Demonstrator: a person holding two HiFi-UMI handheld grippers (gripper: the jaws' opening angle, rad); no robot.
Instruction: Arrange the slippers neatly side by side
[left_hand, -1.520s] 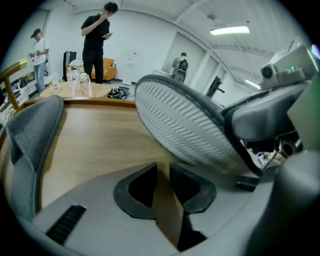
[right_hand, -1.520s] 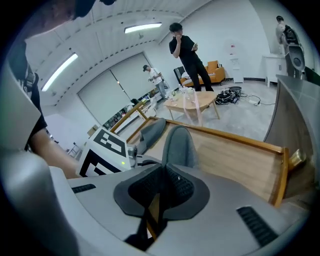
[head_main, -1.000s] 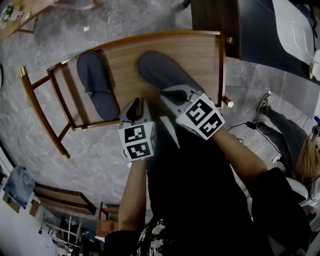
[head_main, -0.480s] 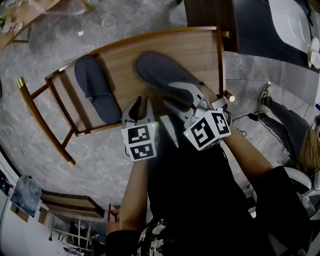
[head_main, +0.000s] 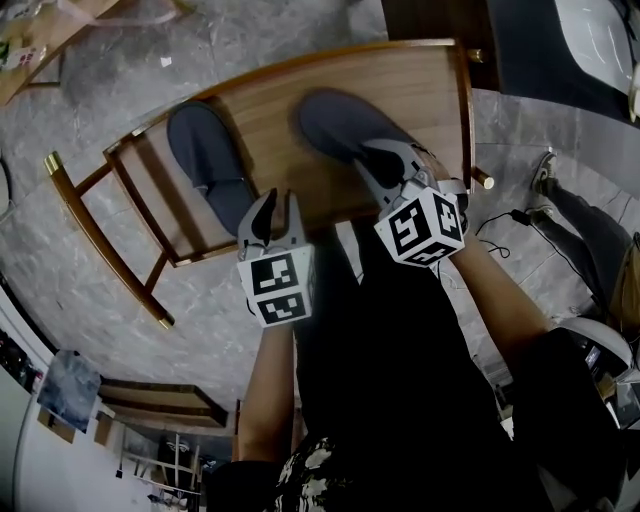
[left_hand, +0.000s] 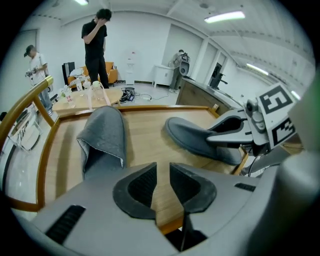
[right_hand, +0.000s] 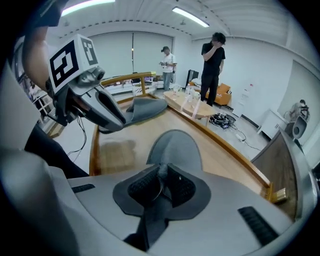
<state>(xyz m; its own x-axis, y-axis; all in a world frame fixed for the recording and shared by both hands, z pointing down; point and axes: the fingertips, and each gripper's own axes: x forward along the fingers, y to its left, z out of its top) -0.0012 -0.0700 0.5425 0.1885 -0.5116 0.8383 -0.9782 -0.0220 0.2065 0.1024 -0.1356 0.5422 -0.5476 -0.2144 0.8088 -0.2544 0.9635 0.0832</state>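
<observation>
Two grey slippers lie on a wooden bench top (head_main: 400, 80). The left slipper (head_main: 205, 160) (left_hand: 102, 137) lies by the slatted end, its opening toward me. The right slipper (head_main: 340, 125) (left_hand: 192, 137) (right_hand: 175, 147) lies at an angle on the middle of the top. My right gripper (head_main: 385, 165) (right_hand: 161, 180) is closing, and its pads pinch the heel rim of the right slipper. My left gripper (head_main: 272, 200) (left_hand: 162, 172) hovers at the bench's front edge between the slippers, open, with nothing between its jaws.
The bench has a curved wooden frame with brass tips (head_main: 50, 160) at the left. A dark cabinet (head_main: 440, 20) stands behind it. A cable (head_main: 515, 215) and a person's shoe (head_main: 545, 175) are on the floor at right. Several people stand beyond a low table (left_hand: 87, 100).
The right gripper has drawn back slightly from the right slipper's heel, spread its jaws, and come back onto the heel rim. The left gripper has stayed at the front edge.
</observation>
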